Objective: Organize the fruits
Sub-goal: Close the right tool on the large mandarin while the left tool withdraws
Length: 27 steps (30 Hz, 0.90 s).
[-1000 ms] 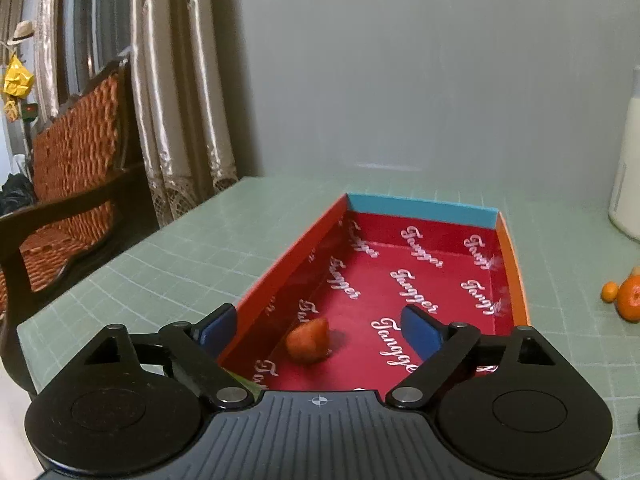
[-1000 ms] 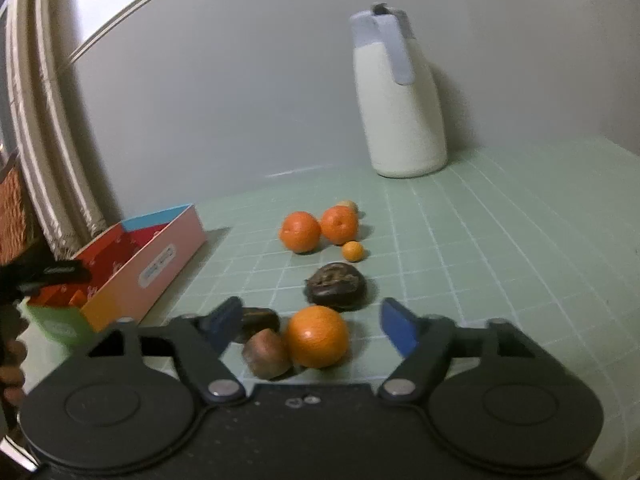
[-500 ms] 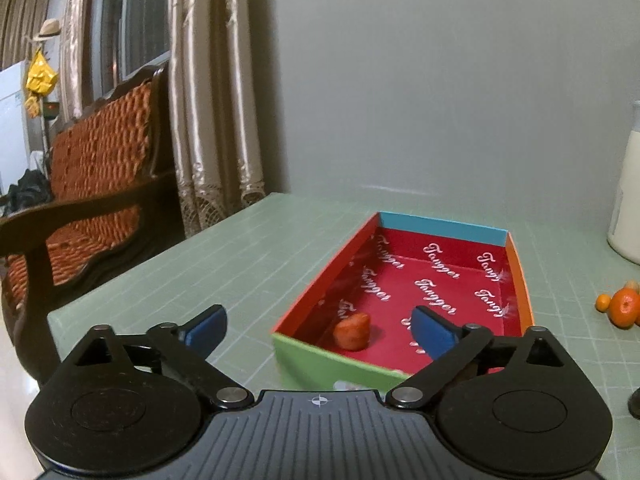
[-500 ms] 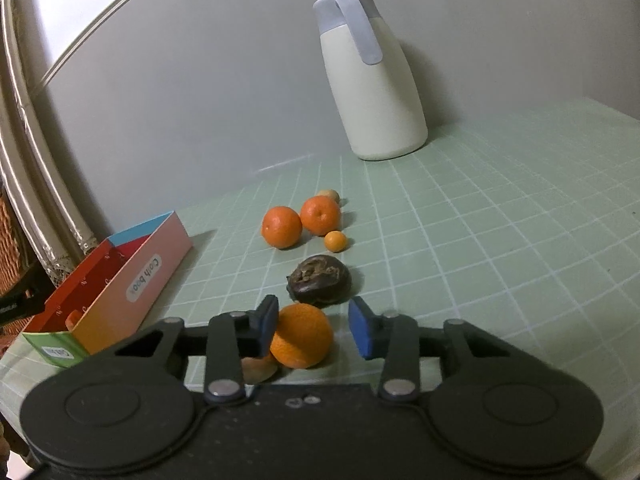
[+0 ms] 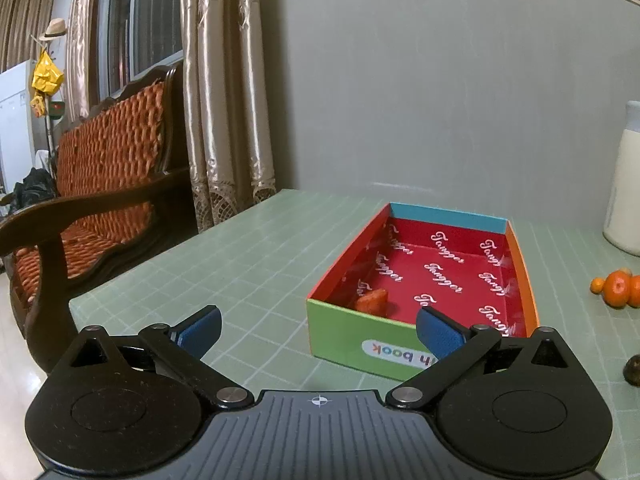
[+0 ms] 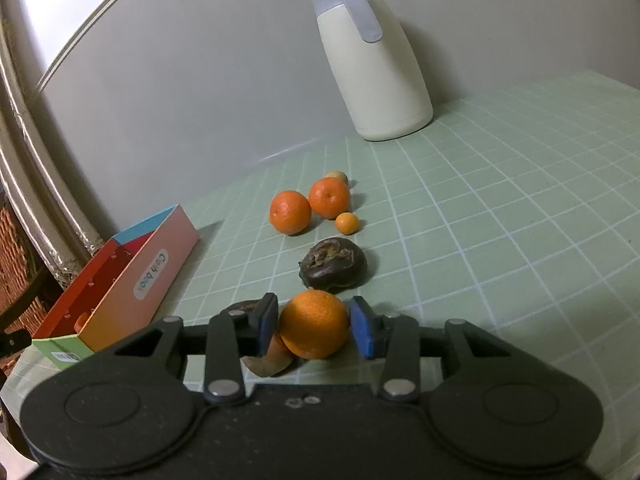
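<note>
The table [image 5: 260, 256] is pale green with a white grid. On it the box [image 5: 352, 336] is the landmark: red inside with "Tangger" printed over and over in white script, a green near end with an upside-down label reading "book", and in the right view a pink side [image 6: 160, 264] with an oval label that looks like "Cash book". Only the left view shows the small orange-red fruit [image 5: 373, 301] lying in the box's near left corner; it also shows a wooden sofa [image 5: 100, 184] and curtains [image 5: 224, 120] left of the box. Only the right view shows the whole cream jug [image 6: 372, 64] well right of the box, two oranges [image 6: 290, 213], a tiny one [image 6: 346, 223] and a dark wrinkled fruit [image 6: 333, 265]

The left gripper [image 5: 318, 330] is spread wide and holds nothing, just short of the box. The right gripper [image 6: 314, 326] is clamped on an orange [image 6: 314, 330], right of the box, beside brown fruit [image 6: 268, 362]
</note>
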Available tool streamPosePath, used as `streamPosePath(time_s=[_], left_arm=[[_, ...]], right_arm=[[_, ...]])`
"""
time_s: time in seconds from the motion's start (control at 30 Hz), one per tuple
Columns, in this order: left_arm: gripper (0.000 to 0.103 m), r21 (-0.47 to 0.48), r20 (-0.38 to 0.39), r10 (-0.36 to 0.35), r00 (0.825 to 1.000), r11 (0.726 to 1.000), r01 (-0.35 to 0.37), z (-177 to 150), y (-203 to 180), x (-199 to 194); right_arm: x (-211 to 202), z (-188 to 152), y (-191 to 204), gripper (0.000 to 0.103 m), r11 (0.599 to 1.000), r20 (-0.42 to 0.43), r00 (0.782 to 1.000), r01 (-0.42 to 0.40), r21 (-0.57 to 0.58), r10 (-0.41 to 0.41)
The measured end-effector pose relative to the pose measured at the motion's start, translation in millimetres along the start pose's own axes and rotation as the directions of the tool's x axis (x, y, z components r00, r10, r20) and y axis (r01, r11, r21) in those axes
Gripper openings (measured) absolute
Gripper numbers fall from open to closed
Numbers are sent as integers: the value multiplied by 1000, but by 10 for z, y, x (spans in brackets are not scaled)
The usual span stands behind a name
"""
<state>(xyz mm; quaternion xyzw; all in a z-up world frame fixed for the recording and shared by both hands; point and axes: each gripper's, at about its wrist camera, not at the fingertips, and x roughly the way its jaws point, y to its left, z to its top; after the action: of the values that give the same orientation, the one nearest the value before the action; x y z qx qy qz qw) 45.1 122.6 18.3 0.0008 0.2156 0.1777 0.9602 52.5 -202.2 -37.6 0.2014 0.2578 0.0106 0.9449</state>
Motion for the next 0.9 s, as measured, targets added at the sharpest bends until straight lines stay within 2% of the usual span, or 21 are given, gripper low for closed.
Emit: streamPosePath(time_s=[0.23, 0.4, 0.9], left_arm=[[103, 26, 1, 21, 1000, 999, -21, -71, 19, -25], [103, 33, -3, 37, 999, 999, -37, -110, 48, -33], [103, 65, -25, 46, 999, 997, -44, -167, -91, -8]], right_arm=[[41, 1, 22, 41, 1000, 4, 1000, 11, 8, -11], [24, 1, 34, 37, 1000, 4, 1000, 17, 3, -17], [-116, 27, 10, 37, 996, 32, 998, 60, -70, -58]])
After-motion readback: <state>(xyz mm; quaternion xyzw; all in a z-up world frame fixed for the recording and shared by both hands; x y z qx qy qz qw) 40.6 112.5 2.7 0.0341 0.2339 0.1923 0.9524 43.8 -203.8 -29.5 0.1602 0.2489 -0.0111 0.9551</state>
